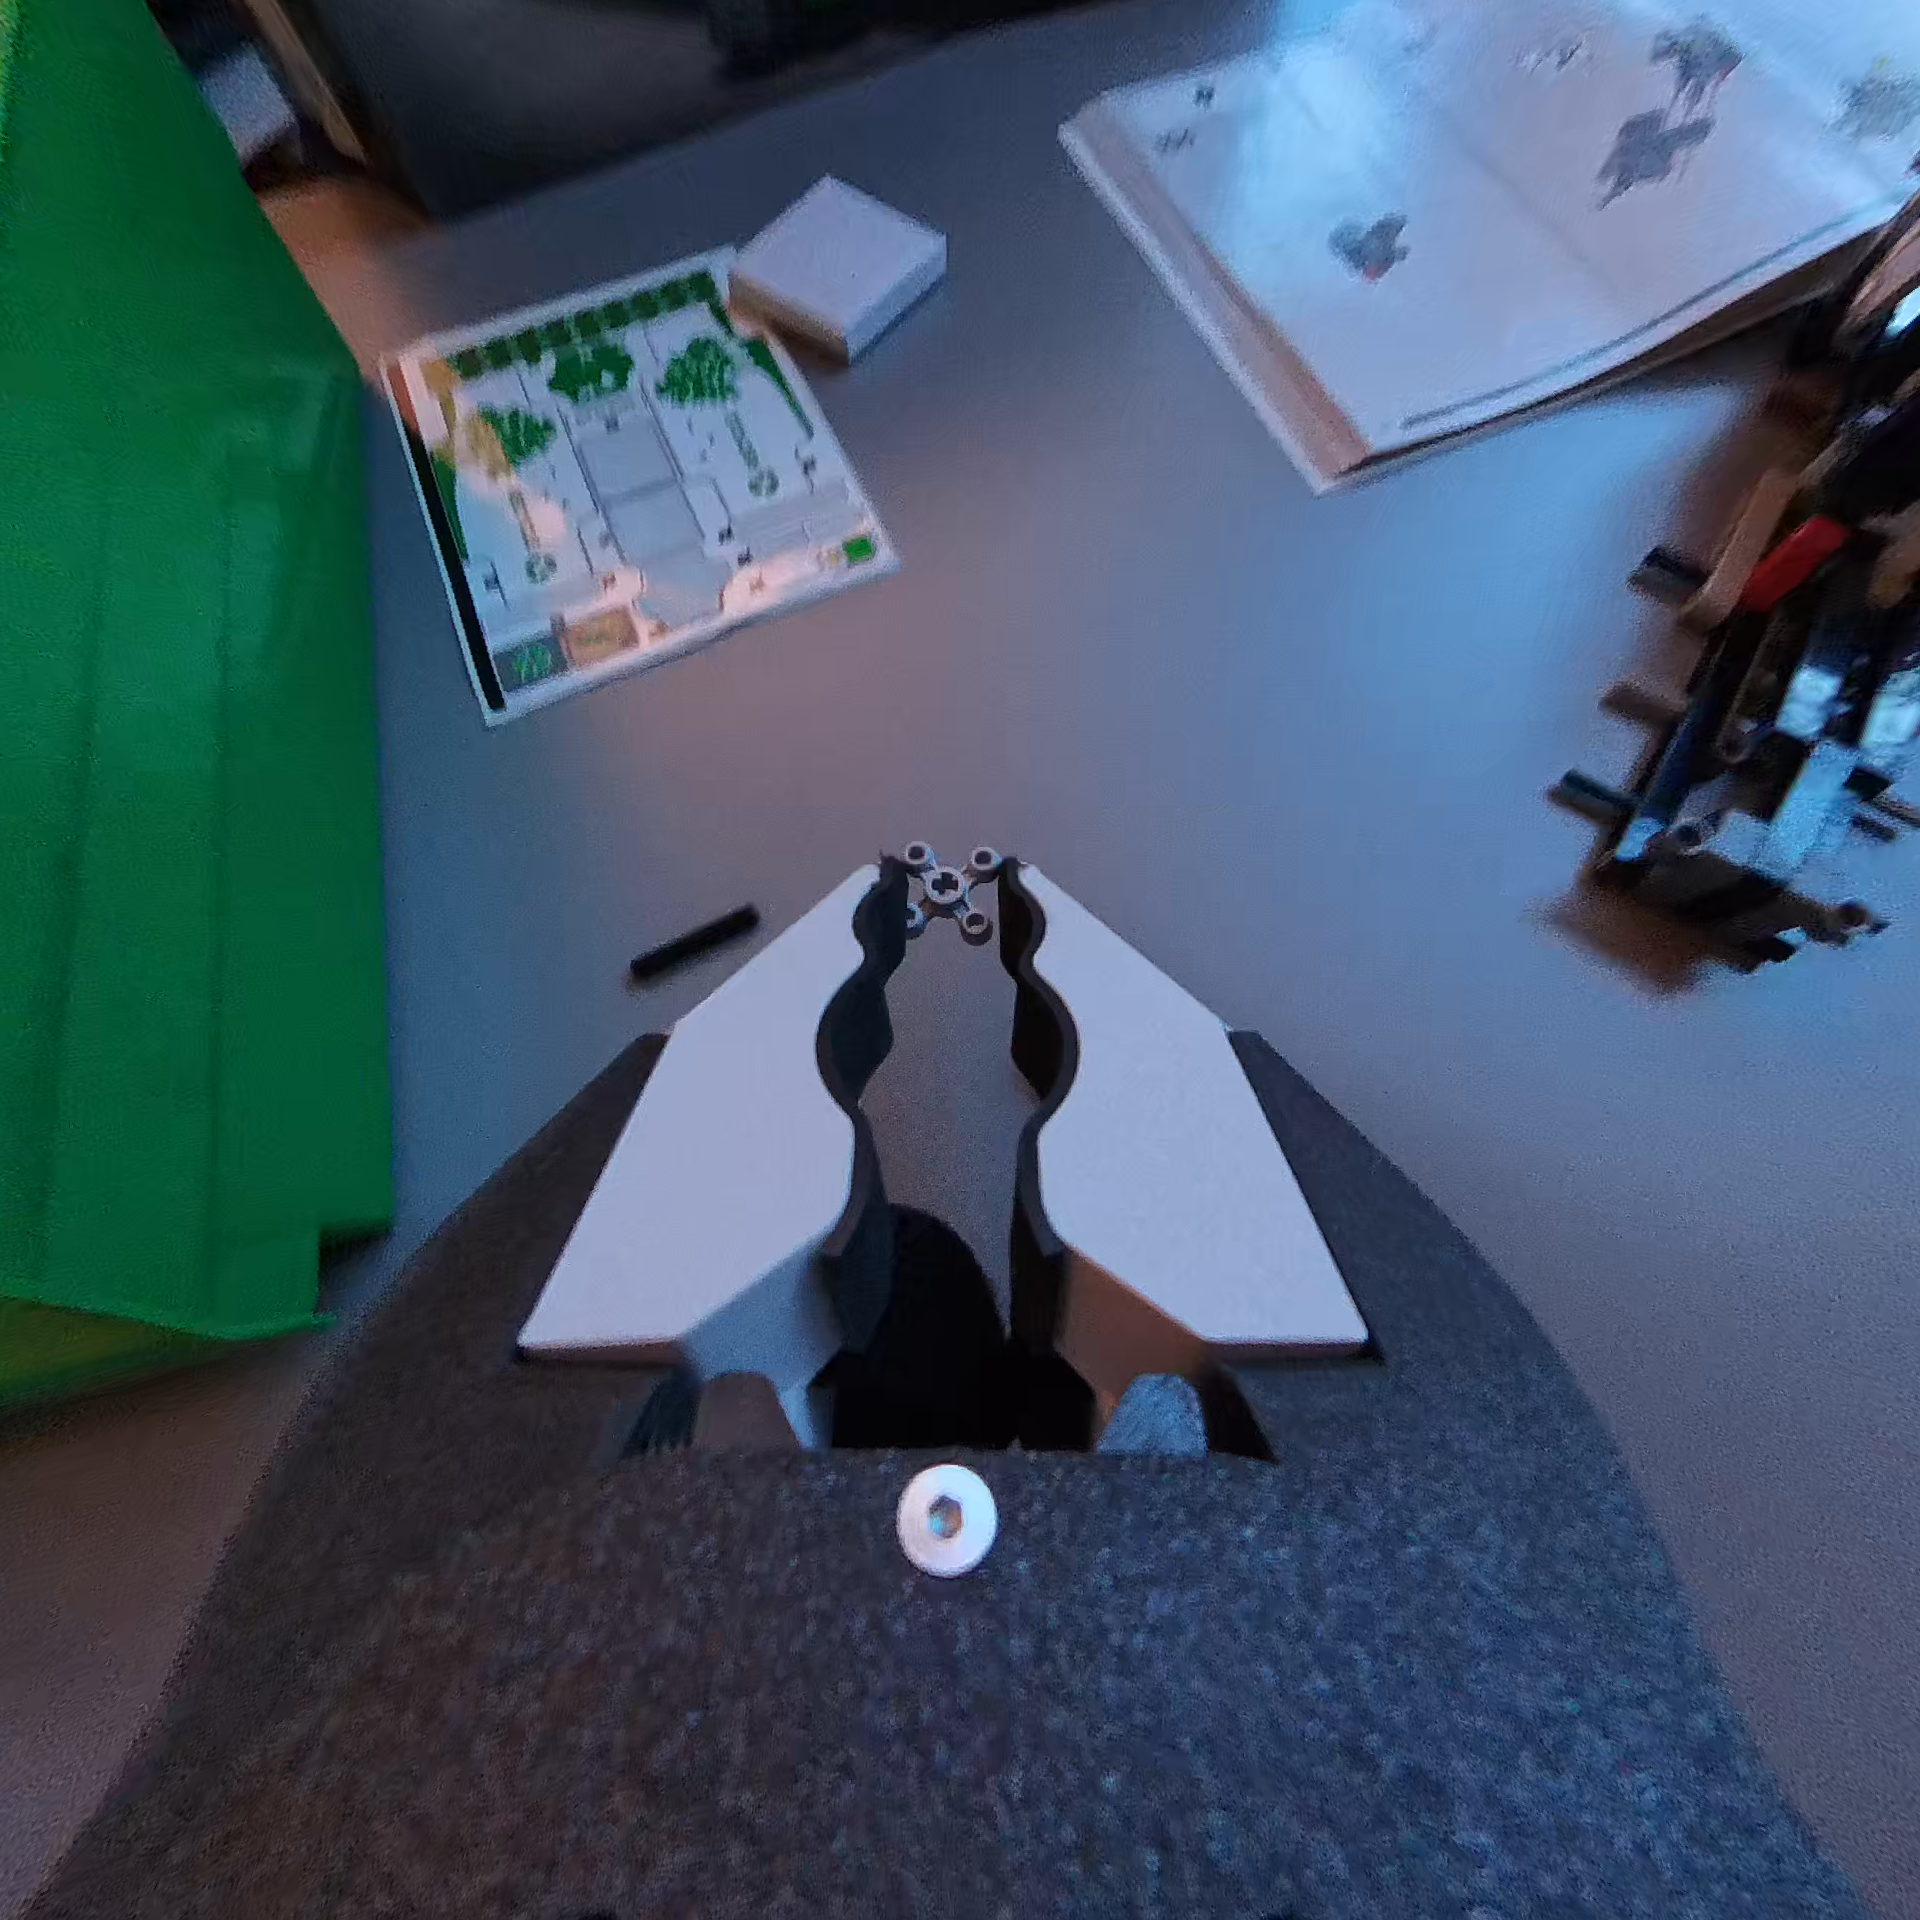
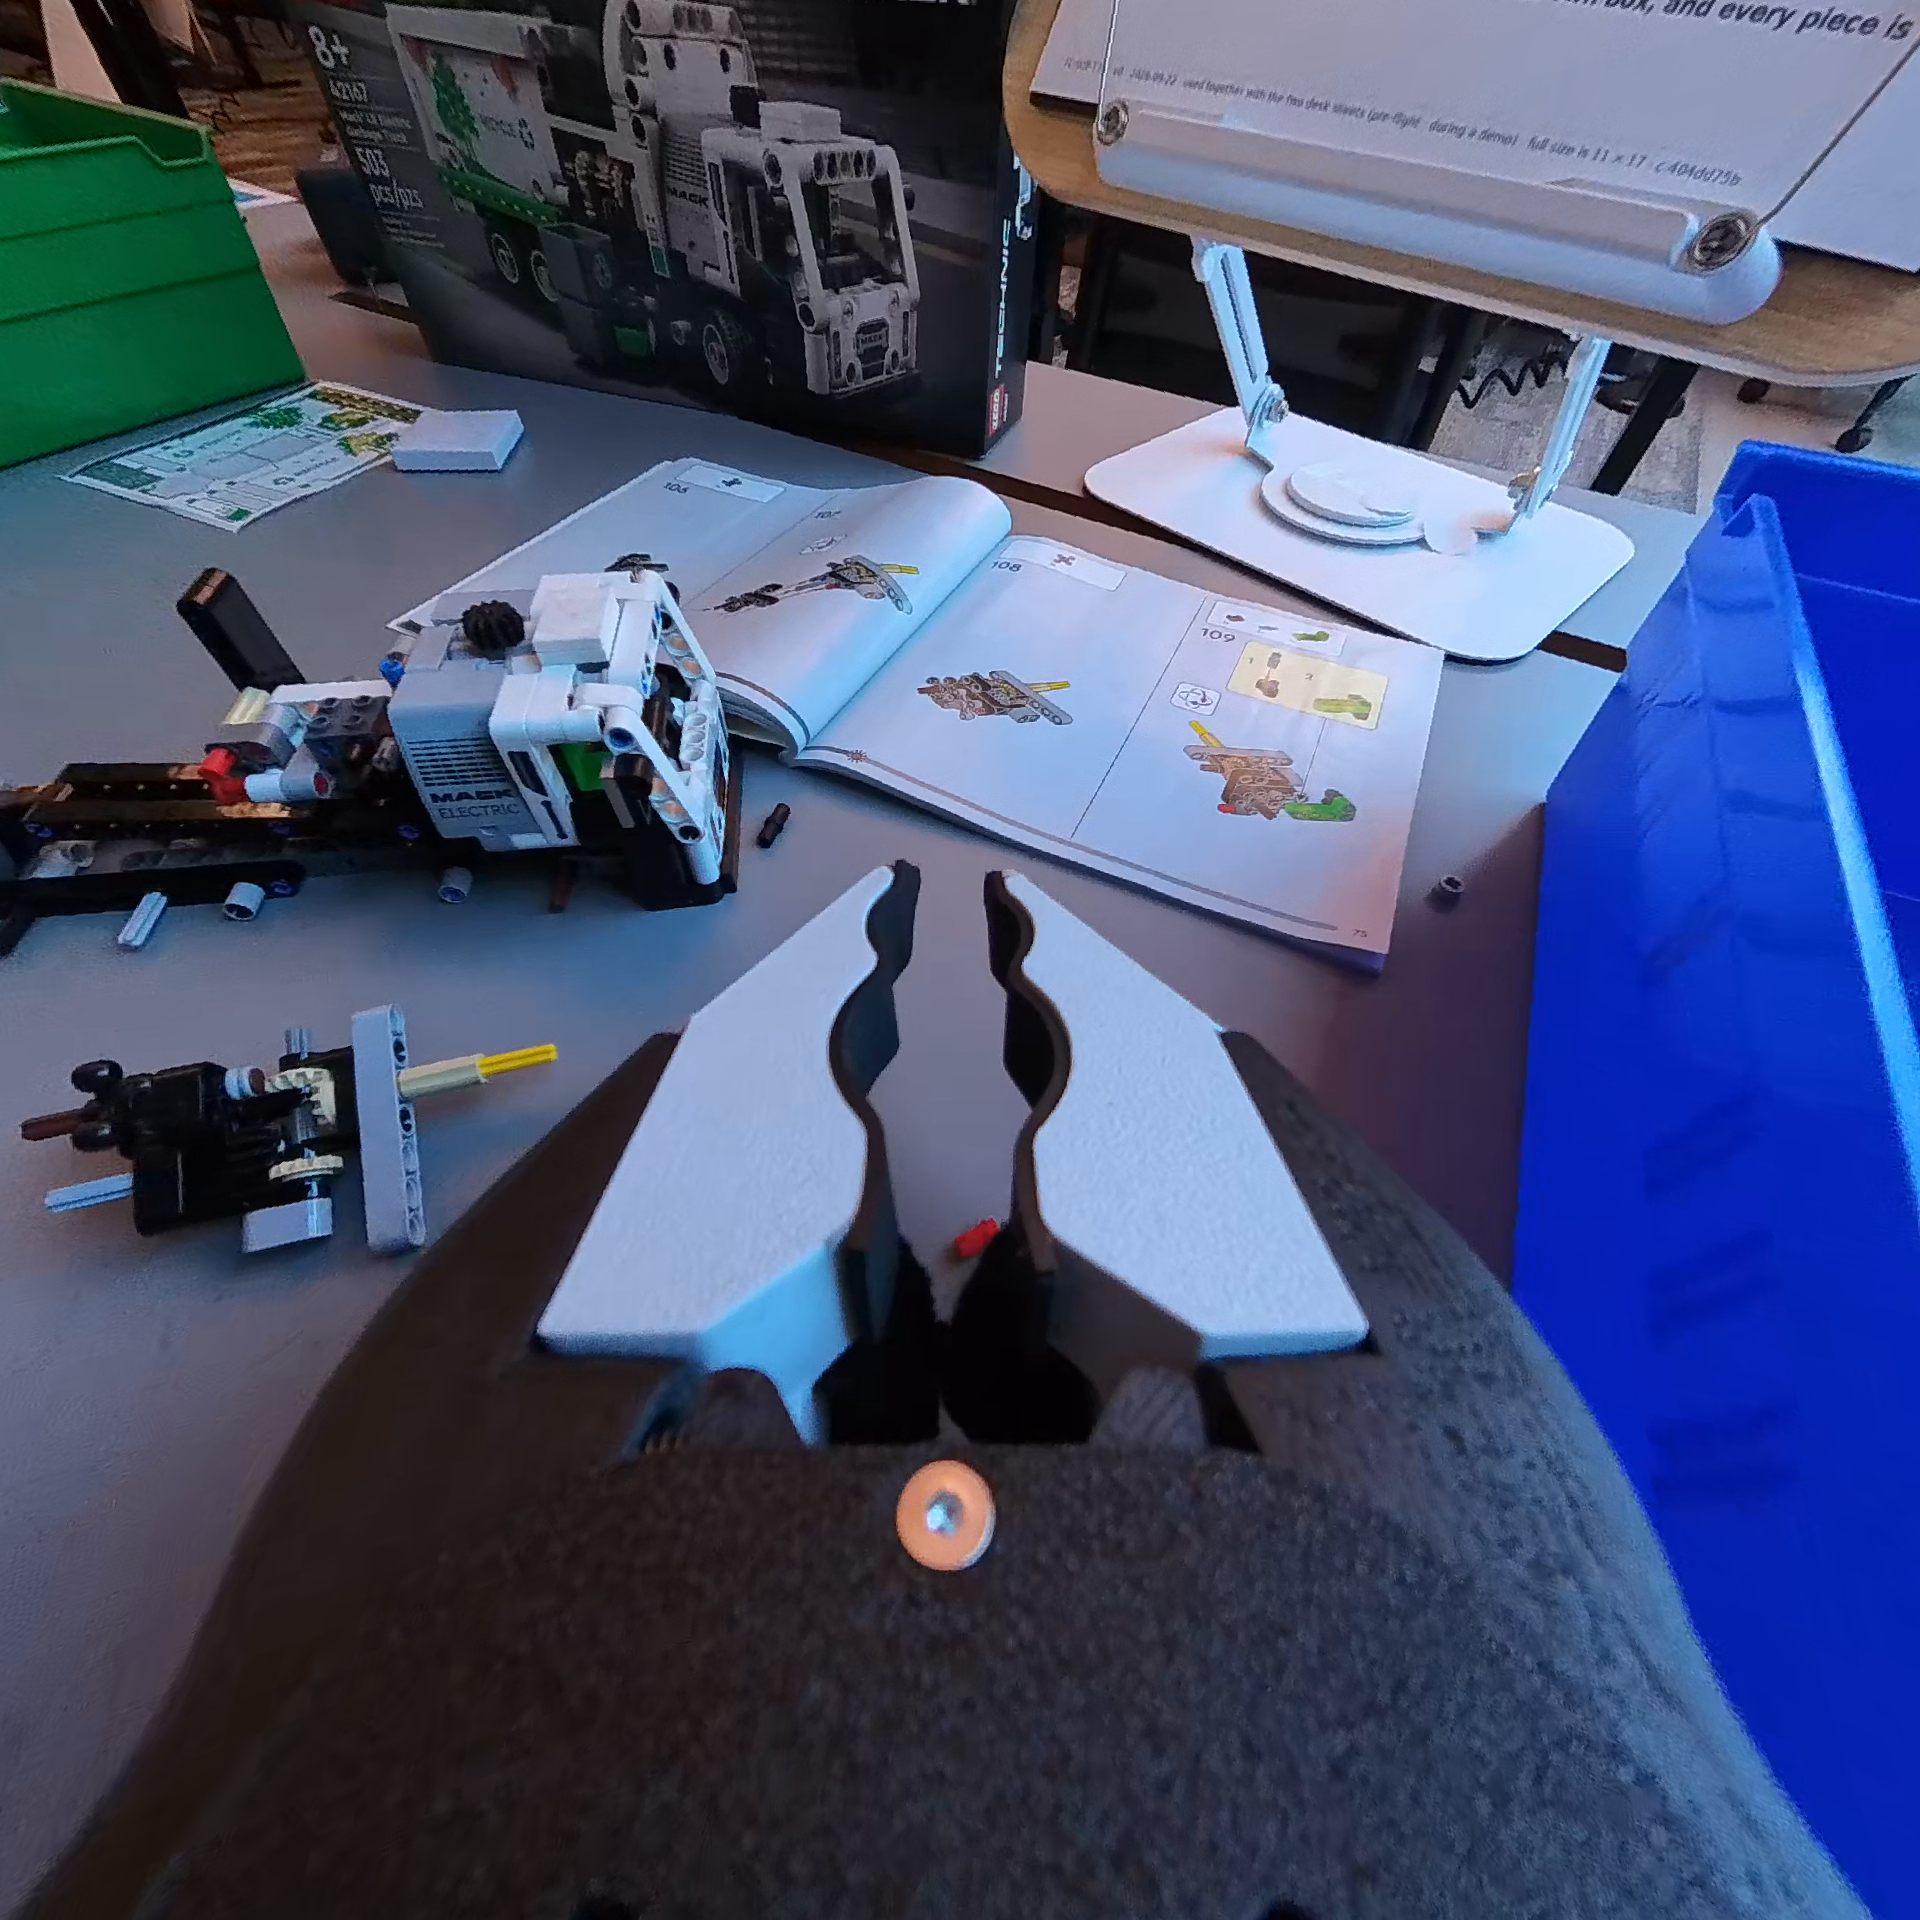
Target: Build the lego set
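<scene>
My left gripper is shut on a small grey cross-shaped lego piece with rings at its corners, held at the fingertips above the grey table. A black axle lies on the table just left of it. My right gripper is slightly open and empty, held above the table. The partly built white truck lies on its side to its left; it also shows in the left wrist view. A black and grey subassembly with a yellow axle lies nearer. A small red piece shows between the right fingers.
The open instruction book lies ahead, with the set's box and a white stand behind. A blue bin is close on the right, a green bin on the left. A sticker sheet and white block lie nearby. Left tips to right tips: about 45 centimetres. Measured from the fingertips, the black axle is 6 centimetres or so from the left gripper and 50 centimetres from the right.
</scene>
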`<act>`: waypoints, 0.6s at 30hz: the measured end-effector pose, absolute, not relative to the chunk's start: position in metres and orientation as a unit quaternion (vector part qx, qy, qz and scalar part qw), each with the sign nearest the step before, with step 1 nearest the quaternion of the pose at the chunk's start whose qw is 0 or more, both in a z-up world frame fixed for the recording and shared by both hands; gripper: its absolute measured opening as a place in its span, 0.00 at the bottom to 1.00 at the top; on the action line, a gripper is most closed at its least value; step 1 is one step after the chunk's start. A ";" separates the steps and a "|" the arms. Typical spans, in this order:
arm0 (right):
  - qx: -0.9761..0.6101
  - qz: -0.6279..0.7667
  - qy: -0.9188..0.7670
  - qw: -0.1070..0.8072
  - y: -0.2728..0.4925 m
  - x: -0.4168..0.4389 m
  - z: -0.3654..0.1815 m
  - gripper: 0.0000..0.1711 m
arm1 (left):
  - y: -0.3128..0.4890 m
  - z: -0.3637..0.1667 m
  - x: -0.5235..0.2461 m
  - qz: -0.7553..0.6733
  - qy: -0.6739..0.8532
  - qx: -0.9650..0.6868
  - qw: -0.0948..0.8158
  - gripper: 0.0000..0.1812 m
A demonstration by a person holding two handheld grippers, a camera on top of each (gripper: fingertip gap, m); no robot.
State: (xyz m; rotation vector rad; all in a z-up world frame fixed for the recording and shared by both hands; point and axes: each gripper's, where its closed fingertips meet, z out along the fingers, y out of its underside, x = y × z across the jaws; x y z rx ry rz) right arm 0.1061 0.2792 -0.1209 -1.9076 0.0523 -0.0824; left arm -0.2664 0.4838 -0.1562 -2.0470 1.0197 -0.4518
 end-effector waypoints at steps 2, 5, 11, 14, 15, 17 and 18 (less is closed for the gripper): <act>-0.816 -0.038 0.017 0.577 0.279 0.105 -0.121 0.07 | 0.480 -0.140 -0.254 -0.190 0.412 -0.790 0.413 0.08; -0.815 -0.040 0.008 0.578 0.279 0.100 -0.120 0.07 | 0.465 -0.118 -0.228 -0.213 0.435 -0.758 0.437 0.08; -0.814 -0.038 -0.006 0.579 0.279 0.093 -0.118 0.07 | 0.409 -0.092 -0.164 -0.294 0.489 -0.693 0.440 0.08; -0.815 -0.033 -0.010 0.579 0.279 0.089 -0.119 0.07 | 0.372 -0.089 -0.136 -0.344 0.509 -0.664 0.426 0.08; -0.815 -0.032 -0.012 0.579 0.278 0.088 -0.119 0.07 | 0.361 -0.091 -0.129 -0.354 0.518 -0.657 0.418 0.08; -0.814 -0.028 -0.014 0.580 0.278 0.085 -0.118 0.07 | 0.340 -0.101 -0.118 -0.367 0.537 -0.646 0.398 0.08; -0.815 -0.024 -0.016 0.579 0.277 0.083 -0.119 0.07 | 0.332 -0.107 -0.115 -0.367 0.545 -0.645 0.390 0.08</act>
